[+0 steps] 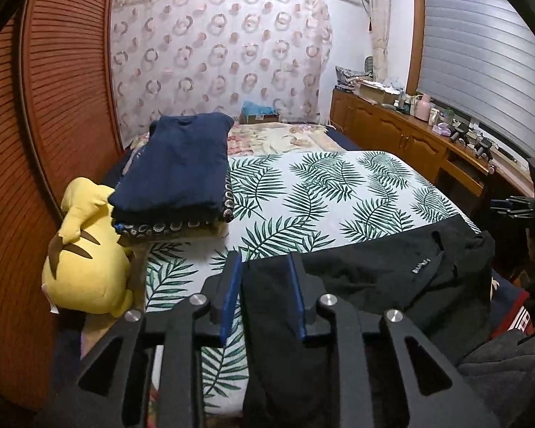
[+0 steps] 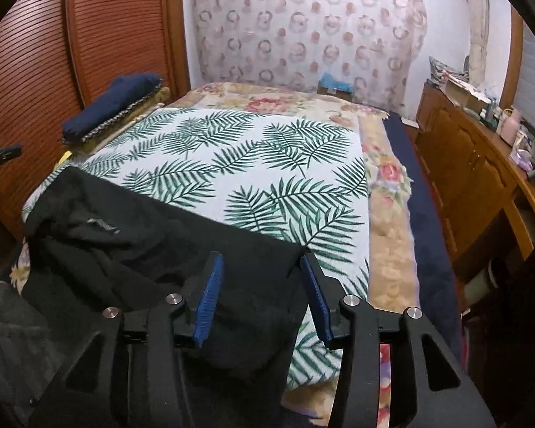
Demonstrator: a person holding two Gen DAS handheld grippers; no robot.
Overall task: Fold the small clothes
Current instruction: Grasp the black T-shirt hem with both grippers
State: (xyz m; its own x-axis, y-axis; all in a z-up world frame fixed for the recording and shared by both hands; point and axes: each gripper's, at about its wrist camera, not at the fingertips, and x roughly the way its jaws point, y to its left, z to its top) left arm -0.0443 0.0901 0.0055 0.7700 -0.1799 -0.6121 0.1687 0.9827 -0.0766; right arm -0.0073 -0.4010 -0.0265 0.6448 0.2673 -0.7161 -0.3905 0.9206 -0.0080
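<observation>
we are holding both tools parted, left tool (image 1: 264,296) and right tool (image 2: 260,296), gripping nothing, over the black garment (image 2: 196,249) lying at the bed's (image 2: 232,164) near edge, probably laid out for folding.

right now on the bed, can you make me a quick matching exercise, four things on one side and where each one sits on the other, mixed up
Things:
1. black garment
2. folded navy top
3. yellow plush toy
4. pink jug

Places:
a. on the wooden counter under the window blind
b. on top of the stack of folded clothes by the slatted wardrobe door
c. spread over the near edge of the leaf-print sheet, at both grippers
d. beside the stack, against the slatted wardrobe door

Pairs: 1-c, 2-b, 3-d, 4-a
</observation>
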